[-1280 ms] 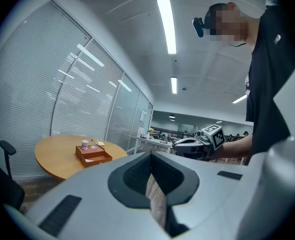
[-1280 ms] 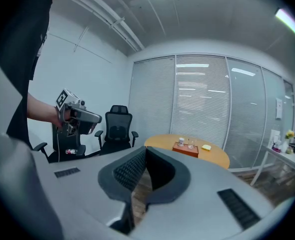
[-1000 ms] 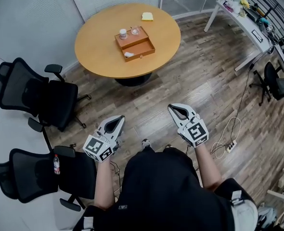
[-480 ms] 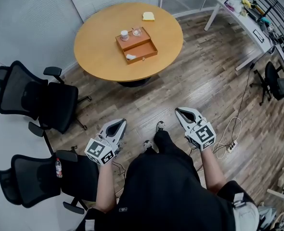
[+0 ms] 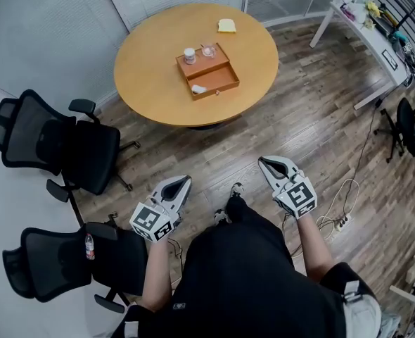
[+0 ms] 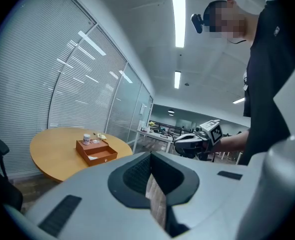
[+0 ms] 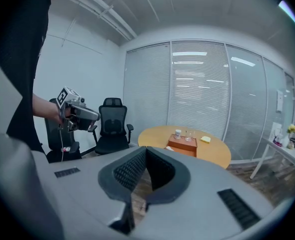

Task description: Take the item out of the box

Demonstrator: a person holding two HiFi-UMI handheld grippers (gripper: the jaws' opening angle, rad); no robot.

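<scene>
An orange-brown wooden box [image 5: 209,70] stands on the round wooden table [image 5: 148,76], far ahead of both grippers. Its front drawer is pulled open, with a small white item [image 5: 197,89] lying in it. A white jar [image 5: 189,53] and a small glass [image 5: 207,50] stand on the box's lid. My left gripper [image 5: 184,181] and right gripper [image 5: 264,161] hang over the floor at waist height, both shut and empty. In the left gripper view the box [image 6: 96,151] shows beyond the shut left gripper [image 6: 150,158]. The right gripper view has the box [image 7: 183,146] past the shut right gripper [image 7: 146,152].
Two black office chairs [image 5: 49,143] stand left of me, the nearer chair [image 5: 60,263] with a bottle [image 5: 89,246] by it. A yellow pad [image 5: 226,25] lies at the table's far edge. A white desk [image 5: 373,37] stands at the right, and a cable with a power strip [image 5: 334,217] lies on the wood floor.
The person has taken a step, one foot now ahead, and the view has shifted so the table sits slightly more to the right. Both grippers stay shut and level.
</scene>
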